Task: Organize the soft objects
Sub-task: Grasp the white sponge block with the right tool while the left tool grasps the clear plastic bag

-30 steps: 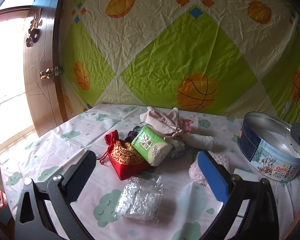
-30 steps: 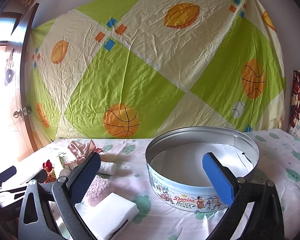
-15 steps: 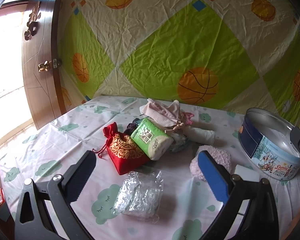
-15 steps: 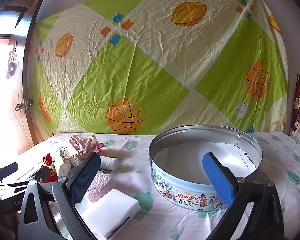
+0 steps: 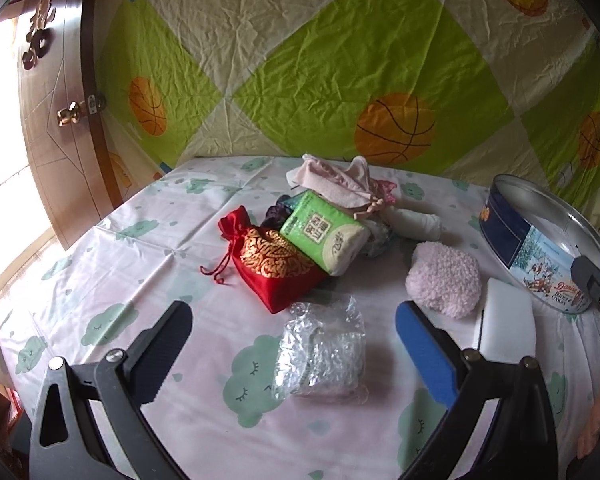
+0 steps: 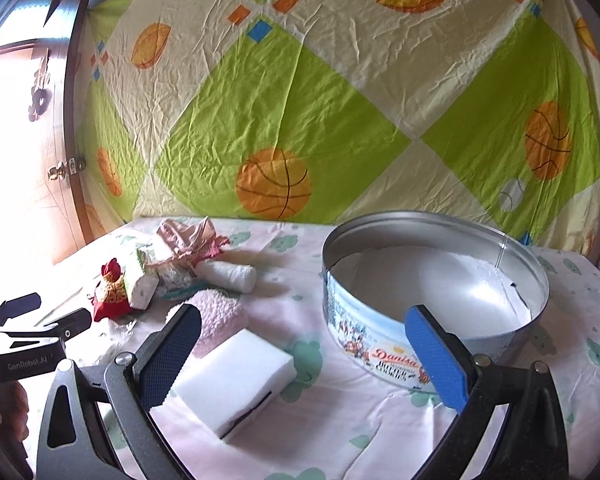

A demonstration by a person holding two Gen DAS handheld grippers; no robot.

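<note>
The round blue-and-silver cookie tin (image 6: 436, 300), centre right in the right wrist view, holds nothing but its pale lining, so by my reading none of the sorting is done yet. Every soft thing lies on the cloud-print sheet (image 5: 140, 248). Nearest the tin, at lower centre of that view, lies a white rectangular foam sponge (image 6: 234, 380), touching a fluffy pale pink pad (image 6: 220, 312) just behind it. Further up and left sits the heap: a rolled white cloth (image 6: 228, 274), crumpled pink fabric (image 6: 188, 236), a green-and-white tissue pack (image 5: 324, 232) leaning on a red drawstring pouch with gold pattern (image 5: 276, 264), and some dark fabric behind that I cannot make out. A crinkled clear plastic packet (image 5: 320, 352) lies apart at lower centre of the left wrist view. The left gripper (image 5: 294, 336) is spread wide and empty above that packet; the right gripper (image 6: 302, 336) is likewise wide and empty, with the sponge just below its left finger. Everything is left to move, and the sponge or packet looks the likely first pick.
</note>
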